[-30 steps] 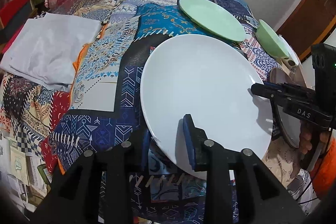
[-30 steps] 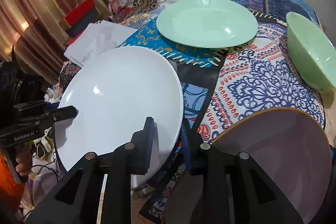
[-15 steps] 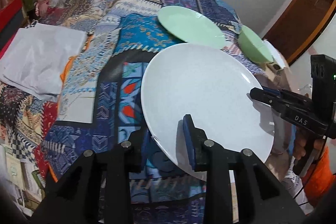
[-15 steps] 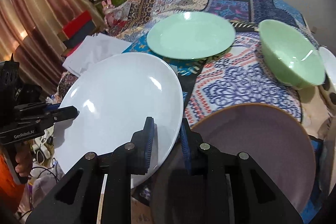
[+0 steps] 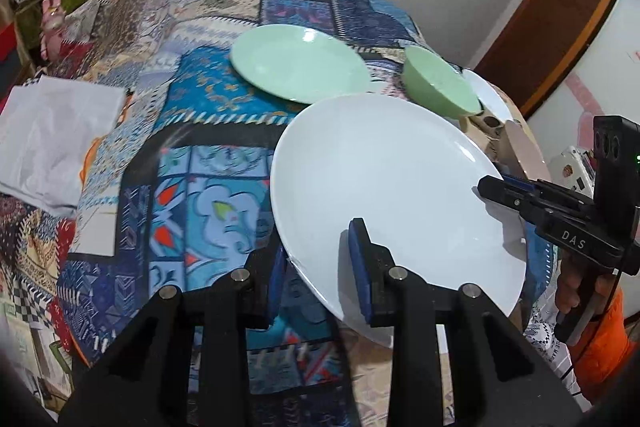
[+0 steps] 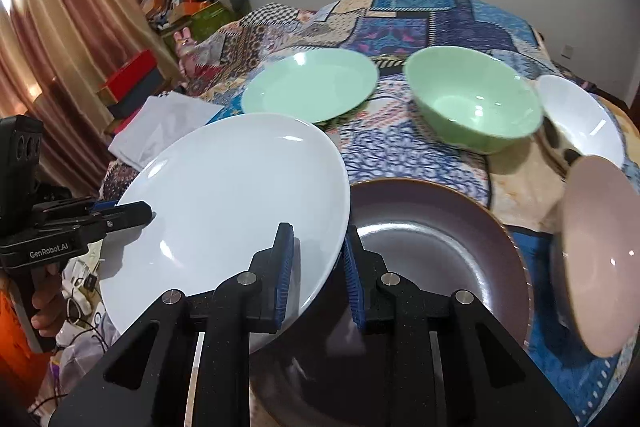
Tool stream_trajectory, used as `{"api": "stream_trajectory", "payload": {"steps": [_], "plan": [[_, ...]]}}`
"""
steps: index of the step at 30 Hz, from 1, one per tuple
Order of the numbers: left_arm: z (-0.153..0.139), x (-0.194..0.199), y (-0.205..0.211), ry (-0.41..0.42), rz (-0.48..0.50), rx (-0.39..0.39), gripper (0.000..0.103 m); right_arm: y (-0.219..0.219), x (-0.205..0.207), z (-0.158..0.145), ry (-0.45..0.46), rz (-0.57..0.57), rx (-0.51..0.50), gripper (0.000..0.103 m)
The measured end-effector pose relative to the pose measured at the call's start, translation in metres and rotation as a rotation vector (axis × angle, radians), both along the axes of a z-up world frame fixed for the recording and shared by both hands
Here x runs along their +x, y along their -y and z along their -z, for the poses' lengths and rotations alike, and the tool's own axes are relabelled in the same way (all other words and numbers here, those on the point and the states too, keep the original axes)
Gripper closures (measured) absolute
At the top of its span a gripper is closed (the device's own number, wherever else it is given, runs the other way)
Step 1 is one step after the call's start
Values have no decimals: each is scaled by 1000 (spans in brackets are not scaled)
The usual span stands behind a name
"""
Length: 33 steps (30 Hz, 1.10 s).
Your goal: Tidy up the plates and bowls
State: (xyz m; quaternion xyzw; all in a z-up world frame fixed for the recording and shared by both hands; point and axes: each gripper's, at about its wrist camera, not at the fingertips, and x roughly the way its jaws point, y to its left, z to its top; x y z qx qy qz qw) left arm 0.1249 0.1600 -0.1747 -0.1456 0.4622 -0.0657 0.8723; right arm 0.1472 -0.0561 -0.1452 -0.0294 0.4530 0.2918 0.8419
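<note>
White plate [image 5: 392, 187] fills the frame's centre, its near rim clamped by the left gripper [image 5: 320, 279] (bottom centre); the right gripper [image 6: 316, 275] clamps its opposite edge.

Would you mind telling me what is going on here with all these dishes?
A person holds a set of tongs in each hand, and both the left tongs and the right tongs grip opposite edges of a white plate, which is tilted above the patterned cloth. A green plate, green bowl and brown plate sit nearby.
</note>
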Motion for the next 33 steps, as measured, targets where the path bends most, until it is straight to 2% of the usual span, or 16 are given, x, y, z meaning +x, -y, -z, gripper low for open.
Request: {"api": "stream_trajectory", "payload": {"steps": [9,17,33], "plan": [[2,10,33,-5,46,-3,73,34,-7,0,-5,62,14,80],[13,20,62,-30,95,11,73,63,-8,13,-45,125,30,80],[26,36,94,-65,163,18,73,98,-11,22,-75,202,39,80]]}}
